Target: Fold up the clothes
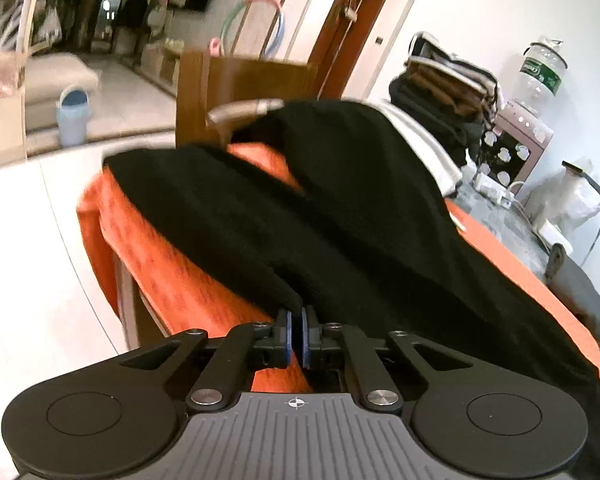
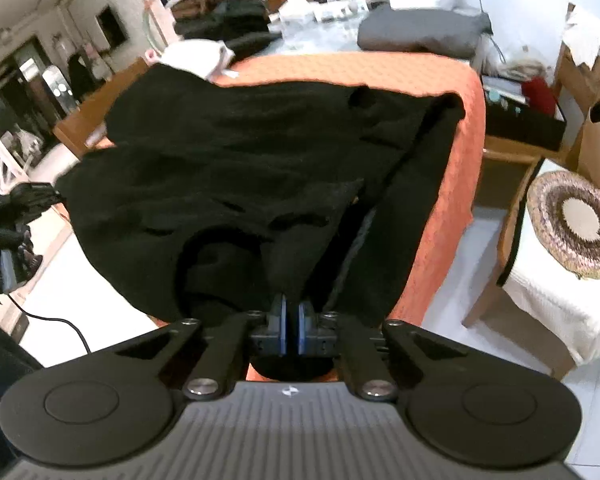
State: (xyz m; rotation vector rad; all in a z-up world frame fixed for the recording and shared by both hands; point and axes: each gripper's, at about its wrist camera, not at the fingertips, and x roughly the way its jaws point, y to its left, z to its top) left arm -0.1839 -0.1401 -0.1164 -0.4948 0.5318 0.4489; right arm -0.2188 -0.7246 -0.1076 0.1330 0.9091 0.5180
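Observation:
A black garment [image 1: 320, 208] lies spread over an orange cloth [image 1: 168, 264] that covers a table. In the left wrist view my left gripper [image 1: 297, 316] is shut on the near edge of the black garment, whose fabric bunches right at the blue pads. The right wrist view shows the same black garment [image 2: 236, 160] crumpled across the orange cloth [image 2: 432, 80], with a sleeve running along its right side. My right gripper [image 2: 291, 305] is shut on a fold of the garment at the table's near edge. The other gripper [image 2: 16, 216] shows at the far left.
A stack of folded clothes [image 1: 448, 92] and a water bottle [image 1: 540, 72] stand at the back. A grey folded garment [image 2: 420, 32] and a white one [image 2: 196, 56] lie beyond the orange cloth. A stool with a woven mat [image 2: 576, 224] stands at the right. A wooden chair [image 1: 240, 92] stands behind the table.

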